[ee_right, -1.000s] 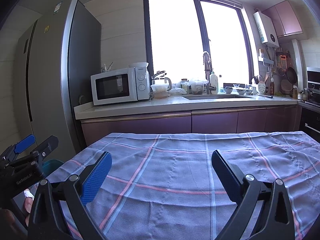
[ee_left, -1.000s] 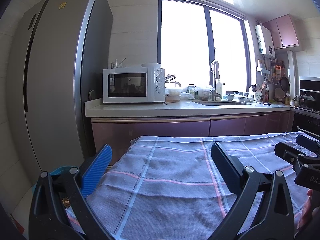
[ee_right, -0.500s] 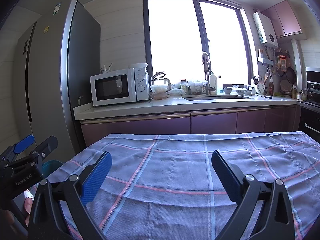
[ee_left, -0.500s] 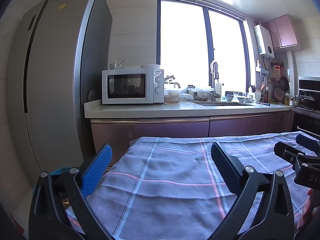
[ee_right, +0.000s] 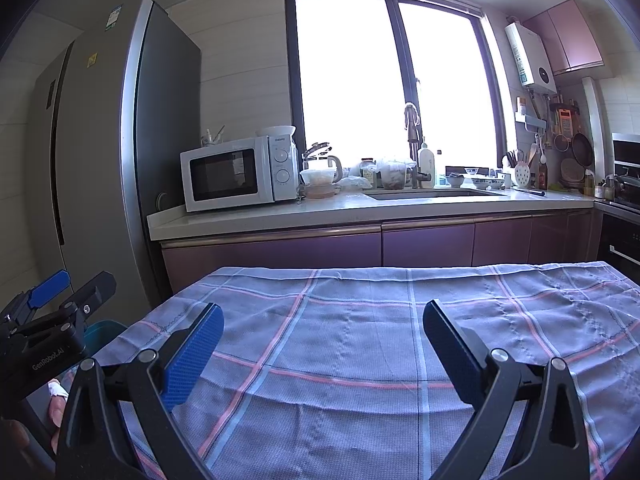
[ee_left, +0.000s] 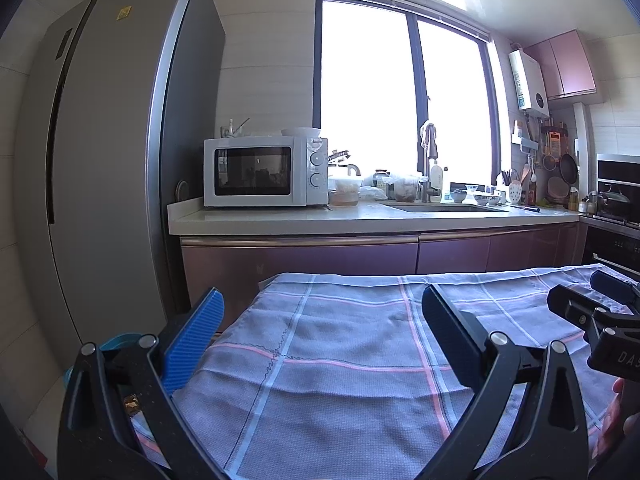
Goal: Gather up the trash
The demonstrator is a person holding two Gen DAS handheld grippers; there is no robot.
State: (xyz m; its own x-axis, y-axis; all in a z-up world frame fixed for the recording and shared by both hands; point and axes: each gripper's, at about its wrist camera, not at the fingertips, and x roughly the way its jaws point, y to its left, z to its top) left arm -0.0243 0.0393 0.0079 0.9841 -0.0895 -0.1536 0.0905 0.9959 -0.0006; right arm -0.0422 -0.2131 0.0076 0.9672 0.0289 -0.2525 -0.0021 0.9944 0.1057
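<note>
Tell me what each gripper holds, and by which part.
Nothing: the left gripper and right gripper are both open and empty above the checked cloth.

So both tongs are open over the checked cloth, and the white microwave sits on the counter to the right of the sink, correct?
Not quite. The white microwave sits to the left of the sink, next to the tall grey fridge, as the right wrist view shows. The rest holds: the left tongs and right tongs are both open over the checked cloth.

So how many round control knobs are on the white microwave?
2: an upper round knob and a lower round knob, stacked on the white microwave's right panel.
</note>
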